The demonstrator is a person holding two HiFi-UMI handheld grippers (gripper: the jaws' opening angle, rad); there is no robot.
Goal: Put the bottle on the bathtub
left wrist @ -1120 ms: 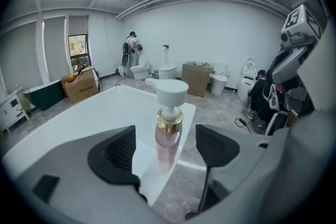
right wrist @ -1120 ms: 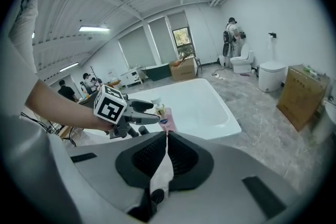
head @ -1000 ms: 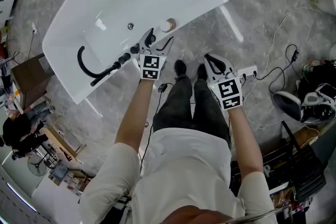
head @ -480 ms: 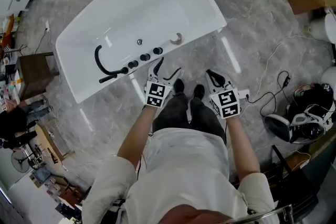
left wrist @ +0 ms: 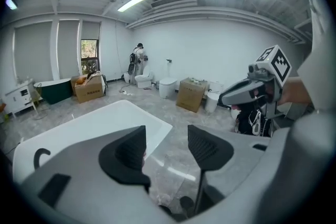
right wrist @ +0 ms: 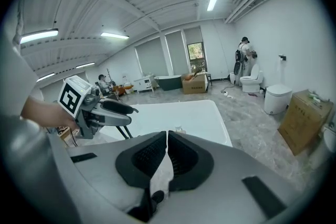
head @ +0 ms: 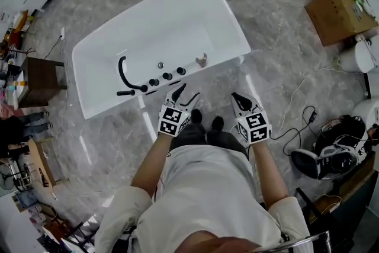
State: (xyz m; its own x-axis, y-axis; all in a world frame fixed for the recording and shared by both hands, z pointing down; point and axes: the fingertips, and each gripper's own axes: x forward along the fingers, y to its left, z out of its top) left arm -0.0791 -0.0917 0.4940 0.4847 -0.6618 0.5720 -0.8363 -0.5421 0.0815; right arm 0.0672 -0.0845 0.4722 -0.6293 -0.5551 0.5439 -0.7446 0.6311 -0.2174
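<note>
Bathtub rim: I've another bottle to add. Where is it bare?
The near rim of the bathtub is crowded: black faucet, three knobs, then the bottle. Bare stretches: from the bottle round the right end, and the whole far rim.

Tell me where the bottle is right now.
Head view: the bottle sits on the bathtub's near rim, just right of the three black knobs and ahead of the open left gripper.

The person (head: 151, 164) wore a white short-sleeved T-shirt (head: 204, 186), dark trousers (head: 198, 134) and black shoes (head: 197, 116); the left gripper (head: 188, 92) and right gripper (head: 235, 96) bore black-and-white marker cubes (head: 173, 120).
</note>
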